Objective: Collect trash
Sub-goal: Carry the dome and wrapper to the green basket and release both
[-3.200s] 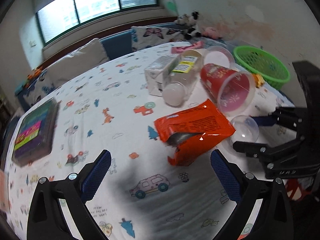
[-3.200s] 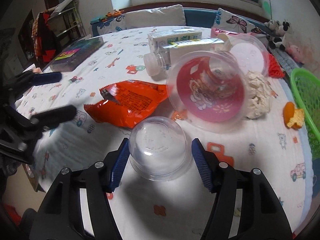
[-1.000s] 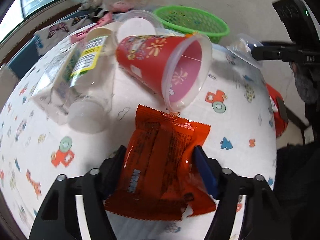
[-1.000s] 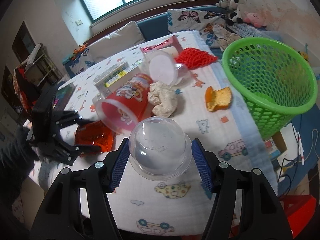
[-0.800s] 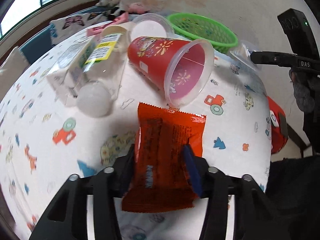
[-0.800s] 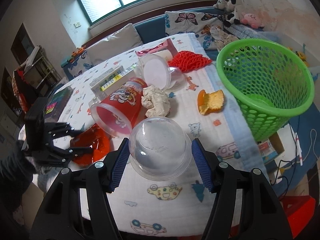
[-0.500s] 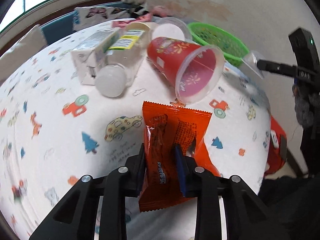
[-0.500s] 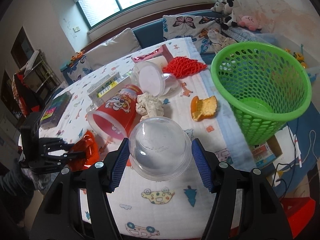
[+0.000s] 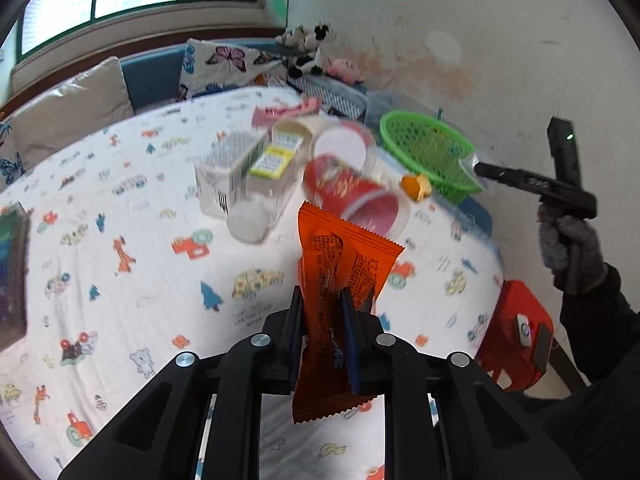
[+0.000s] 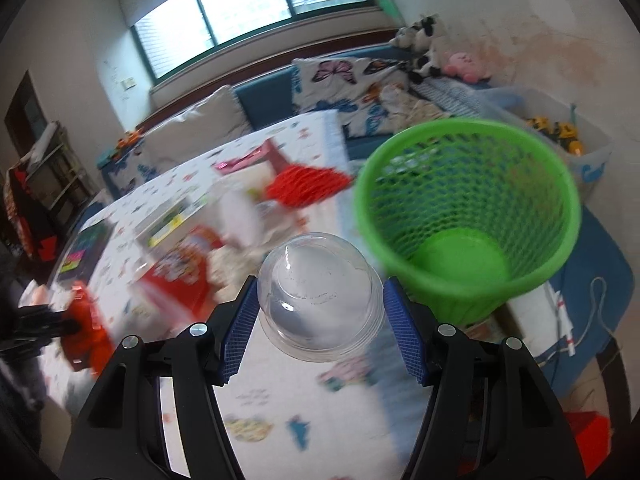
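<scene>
right claw [image 10: 320, 320] grips clear dome lid [image 10: 320, 300] | green basket [image 10: 472, 216] just beyond, right

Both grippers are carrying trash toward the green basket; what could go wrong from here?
The left gripper pinches only a narrow fold of the orange wrapper, which may slip out. The right gripper grips the smooth clear dome lid by its rim; it could pop free before reaching the green basket.

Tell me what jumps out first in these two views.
The orange snack wrapper pinched upright in the left gripper fills the left view's centre. In the right view, the right gripper holds a clear dome lid, with the green mesh basket just beyond.
</scene>
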Demonstrator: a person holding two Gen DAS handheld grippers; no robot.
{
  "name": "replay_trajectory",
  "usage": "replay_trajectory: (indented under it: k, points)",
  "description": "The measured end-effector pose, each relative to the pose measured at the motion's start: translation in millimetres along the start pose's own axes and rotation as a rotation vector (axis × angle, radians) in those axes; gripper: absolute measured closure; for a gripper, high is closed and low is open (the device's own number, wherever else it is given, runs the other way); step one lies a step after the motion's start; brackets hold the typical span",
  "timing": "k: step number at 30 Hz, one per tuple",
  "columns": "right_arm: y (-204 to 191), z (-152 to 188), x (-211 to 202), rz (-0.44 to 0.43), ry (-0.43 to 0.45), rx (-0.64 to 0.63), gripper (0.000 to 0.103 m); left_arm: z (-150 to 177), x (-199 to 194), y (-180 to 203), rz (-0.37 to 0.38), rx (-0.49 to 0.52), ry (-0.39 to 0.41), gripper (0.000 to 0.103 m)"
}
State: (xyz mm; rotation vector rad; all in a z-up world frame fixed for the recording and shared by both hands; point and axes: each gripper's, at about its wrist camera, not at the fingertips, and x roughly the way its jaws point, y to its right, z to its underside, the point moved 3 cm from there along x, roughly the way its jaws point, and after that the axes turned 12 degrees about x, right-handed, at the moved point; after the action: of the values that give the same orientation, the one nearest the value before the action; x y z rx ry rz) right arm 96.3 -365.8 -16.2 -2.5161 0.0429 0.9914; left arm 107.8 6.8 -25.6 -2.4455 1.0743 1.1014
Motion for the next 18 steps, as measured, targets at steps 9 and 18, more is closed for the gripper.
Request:
replay_trajectory:
  k: [9, 18]
  points:
    - [60.2, -43.4, 26.3, 0.102, 0.028, 0.059, 0.039, -51.7, -15.5, 15.9, 0.017, -0.001, 0.095, 0.086]
    - [97.6, -64.1, 57.9, 0.133, -0.008, 0.103, 0.039, -136.4, 27.8, 32.3, 0.067, -0.005, 0.147, 0.086]
